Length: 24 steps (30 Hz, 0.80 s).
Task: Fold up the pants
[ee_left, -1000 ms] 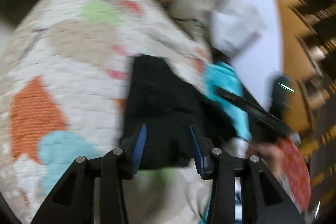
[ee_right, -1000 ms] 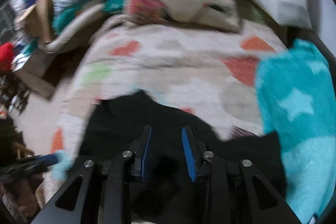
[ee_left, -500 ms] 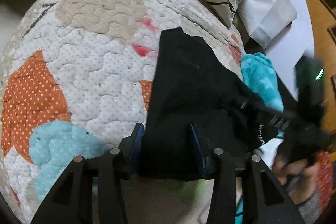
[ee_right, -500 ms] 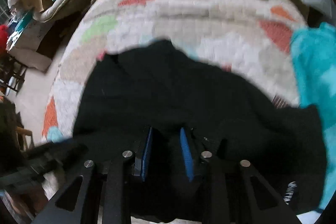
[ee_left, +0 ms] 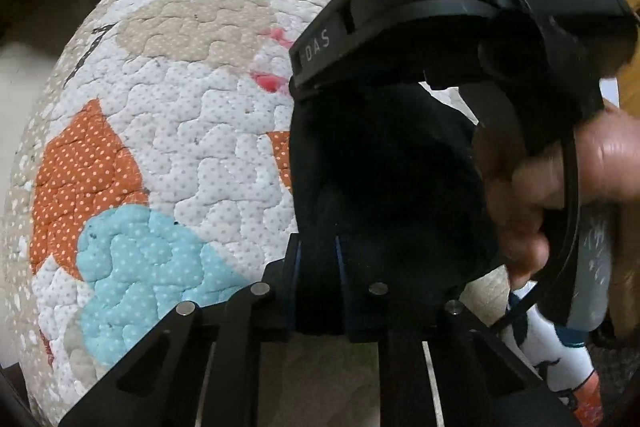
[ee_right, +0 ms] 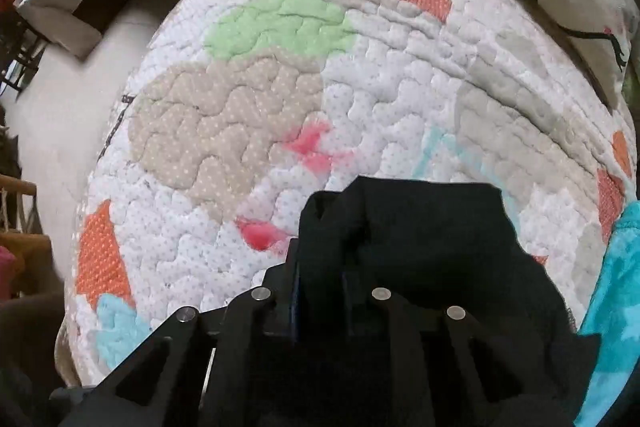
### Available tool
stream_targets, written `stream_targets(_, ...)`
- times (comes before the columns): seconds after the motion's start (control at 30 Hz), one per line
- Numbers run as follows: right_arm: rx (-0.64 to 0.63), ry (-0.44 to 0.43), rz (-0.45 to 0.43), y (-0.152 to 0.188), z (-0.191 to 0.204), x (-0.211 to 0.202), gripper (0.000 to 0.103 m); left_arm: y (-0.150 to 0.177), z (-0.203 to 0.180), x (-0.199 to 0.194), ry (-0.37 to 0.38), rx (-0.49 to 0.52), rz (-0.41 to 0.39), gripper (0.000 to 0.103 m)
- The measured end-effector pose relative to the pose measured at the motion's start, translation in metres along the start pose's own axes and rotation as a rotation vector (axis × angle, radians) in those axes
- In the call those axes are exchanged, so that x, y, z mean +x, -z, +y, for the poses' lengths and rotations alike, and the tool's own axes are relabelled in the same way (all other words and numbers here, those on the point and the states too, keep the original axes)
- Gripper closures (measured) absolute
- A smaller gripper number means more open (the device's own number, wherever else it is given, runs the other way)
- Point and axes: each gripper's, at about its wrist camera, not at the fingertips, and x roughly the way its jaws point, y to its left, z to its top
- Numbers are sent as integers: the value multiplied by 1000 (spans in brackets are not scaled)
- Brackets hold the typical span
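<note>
Black pants [ee_right: 432,227] bunched on quilted bed cover [ee_right: 248,115]; left gripper [ee_left: 318,259] jaws clamped on pants fabric; right gripper [ee_right: 320,279] jaws just closing, pinching pants fold.

Both pairs of jaws have just closed further on the black pants [ee_right: 432,239]: the left gripper [ee_left: 318,259] now pinches a fold of the cloth that a second ago lay loosely between wider jaws, and the right gripper [ee_right: 320,275] likewise clamps it. The right gripper's body and the hand [ee_left: 560,187] holding it, earlier off to the side, now fill the right of the left wrist view.
</note>
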Motion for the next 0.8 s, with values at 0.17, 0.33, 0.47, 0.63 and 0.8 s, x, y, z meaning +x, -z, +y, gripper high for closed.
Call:
stream_targets(0.17,3,-39,-57,-1,10,-18,91,-2,15,-15,11,-54,1,89)
stream_targets(0.33,-32,-93,-84,-18,43,-30,91,-3,48,-40,-24,-119,-49,90)
stream_targets(0.47,-94,-128,-86,-43,88,-28,91,0,88,-61,-74,-210,-78,90)
stream_targets(0.63,-96,-156,-57,-51,118,-11,73,8,127,-65,-44,-359,-25,81)
stream_targets(0.8,80,-259,-207,-42,48,-56,53,6,137,-81,12,-406,-72,78)
